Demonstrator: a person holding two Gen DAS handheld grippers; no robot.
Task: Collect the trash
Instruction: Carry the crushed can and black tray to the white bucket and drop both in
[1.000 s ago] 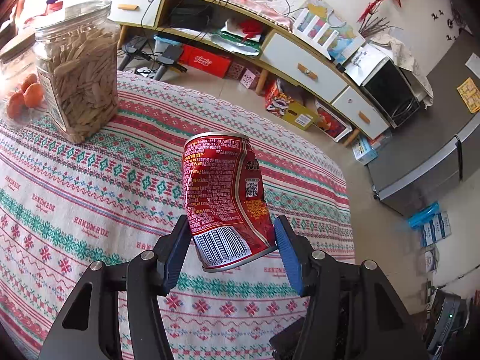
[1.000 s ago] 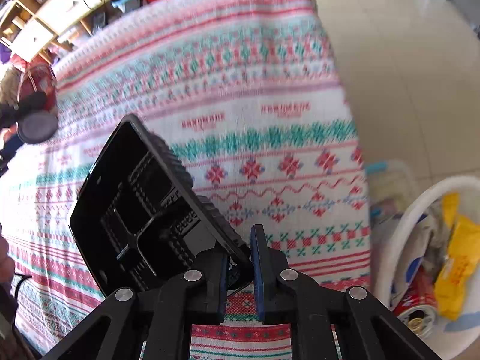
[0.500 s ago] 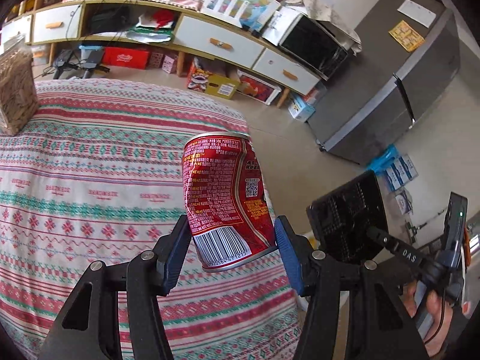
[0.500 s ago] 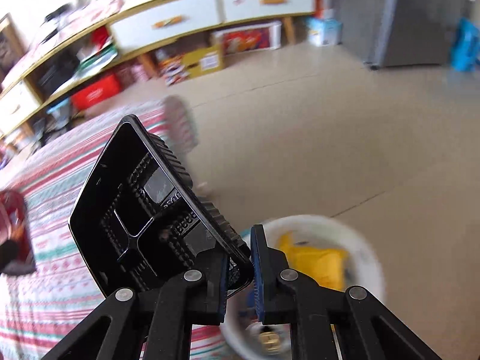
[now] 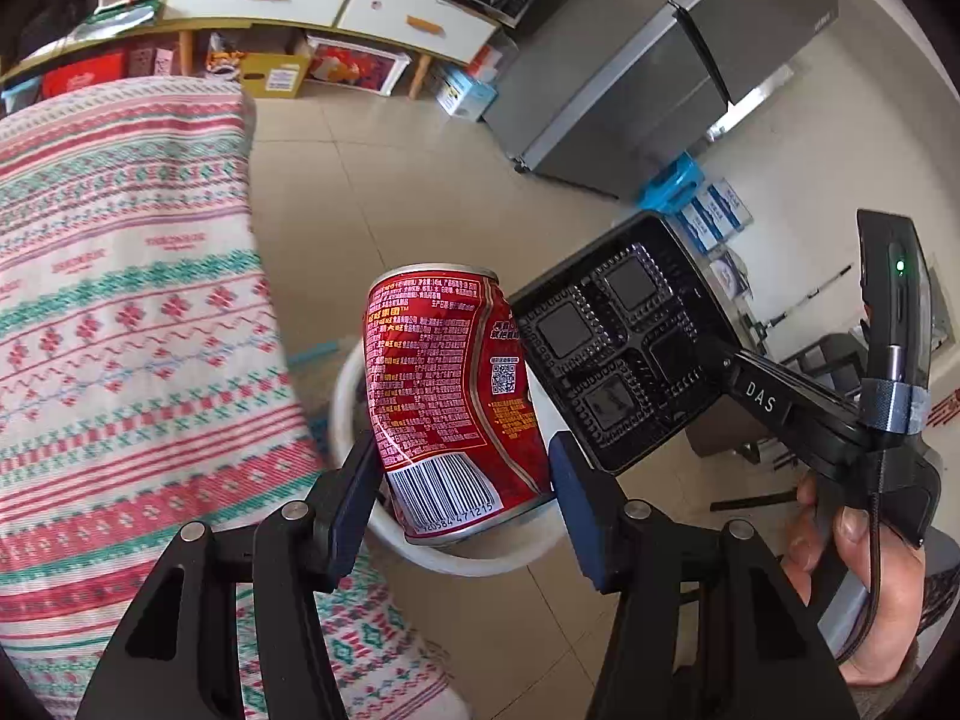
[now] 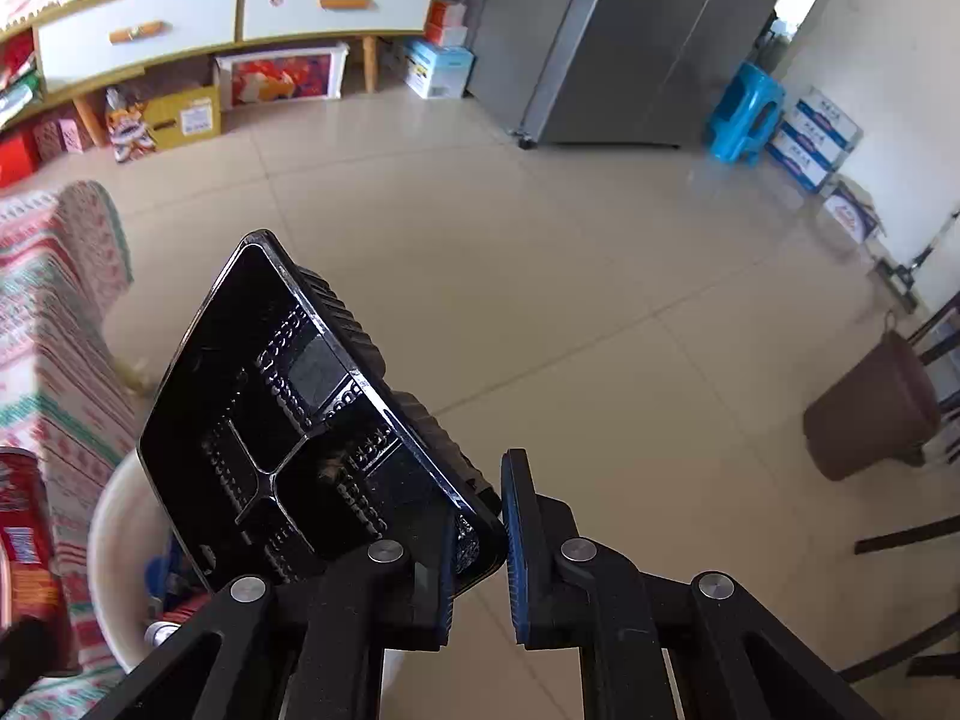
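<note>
My left gripper (image 5: 462,492) is shut on a dented red drink can (image 5: 450,396) and holds it upright over the white trash bin (image 5: 480,564) on the floor. My right gripper (image 6: 477,546) grips a corner of a black plastic food tray (image 6: 288,420), tilted above the same bin (image 6: 120,540). The tray (image 5: 624,348) also shows in the left wrist view, just right of the can. The can's edge shows at the left of the right wrist view (image 6: 24,534).
The table with the patterned red, green and white cloth (image 5: 120,330) stands left of the bin. A grey fridge (image 6: 630,42), a blue stool (image 6: 747,114), stacked boxes (image 6: 810,132), a brown bucket (image 6: 870,414) and a low cabinet (image 6: 240,6) ring the tiled floor.
Both grippers have swung off the table to the right and now hang over the trash bin. The right jaws look slightly wider apart on the tray.
</note>
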